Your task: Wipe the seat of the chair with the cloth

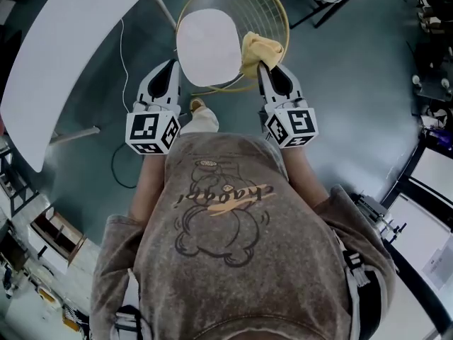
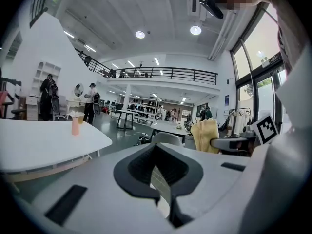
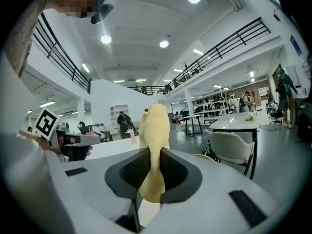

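The cloth [image 1: 260, 50] is pale yellow. The chair seat [image 1: 207, 44] is plain white; its wire backrest [image 1: 265, 9] is yellow. The left gripper [image 1: 172, 66] and right gripper [image 1: 265, 69] have white bodies and black ribbed pads. The marker cubes [image 1: 151, 133] carry black-and-white square patterns. The floor [image 1: 340, 83] is dark grey-green. The table [image 1: 64, 55] is white. The T-shirt [image 1: 233, 246] is mottled grey-brown with a bear print.

Your own torso [image 1: 226, 218] blocks the floor beneath you in the head view. The cloth [image 1: 260, 49] covers part of the chair [image 1: 207, 47] rim, and its lower end vanishes between your right gripper [image 1: 273, 74] jaws. The white table [image 1: 64, 62] runs off the top edge.
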A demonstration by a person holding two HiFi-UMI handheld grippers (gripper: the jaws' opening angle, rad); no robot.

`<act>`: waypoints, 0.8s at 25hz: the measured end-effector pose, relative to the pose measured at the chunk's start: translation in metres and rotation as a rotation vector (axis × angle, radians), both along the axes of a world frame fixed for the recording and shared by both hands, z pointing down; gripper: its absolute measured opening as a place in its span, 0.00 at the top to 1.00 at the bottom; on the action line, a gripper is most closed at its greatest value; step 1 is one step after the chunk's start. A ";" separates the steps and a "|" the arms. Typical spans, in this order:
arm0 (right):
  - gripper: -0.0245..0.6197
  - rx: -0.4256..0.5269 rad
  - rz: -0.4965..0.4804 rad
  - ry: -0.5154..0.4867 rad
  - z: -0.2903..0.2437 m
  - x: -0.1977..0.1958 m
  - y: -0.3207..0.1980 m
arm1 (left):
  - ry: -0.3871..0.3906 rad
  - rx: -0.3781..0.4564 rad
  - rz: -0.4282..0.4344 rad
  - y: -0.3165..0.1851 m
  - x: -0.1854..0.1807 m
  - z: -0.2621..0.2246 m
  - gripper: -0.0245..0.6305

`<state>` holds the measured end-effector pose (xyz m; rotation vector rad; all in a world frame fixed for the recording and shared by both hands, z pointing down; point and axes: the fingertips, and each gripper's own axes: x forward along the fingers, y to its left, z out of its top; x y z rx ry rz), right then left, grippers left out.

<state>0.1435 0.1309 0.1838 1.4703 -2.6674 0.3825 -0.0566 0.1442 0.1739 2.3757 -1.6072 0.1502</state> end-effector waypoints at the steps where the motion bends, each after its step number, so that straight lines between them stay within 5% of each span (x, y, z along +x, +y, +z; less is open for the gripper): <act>1: 0.85 -0.002 0.012 0.002 0.000 -0.005 -0.007 | 0.000 -0.002 0.013 -0.009 -0.005 0.000 0.95; 8: 0.85 -0.020 0.080 0.013 0.000 -0.021 -0.039 | 0.000 -0.001 0.086 -0.061 -0.020 -0.005 0.95; 20: 0.85 -0.041 0.082 0.028 0.011 -0.015 -0.100 | 0.014 -0.013 0.067 -0.126 -0.017 0.005 0.95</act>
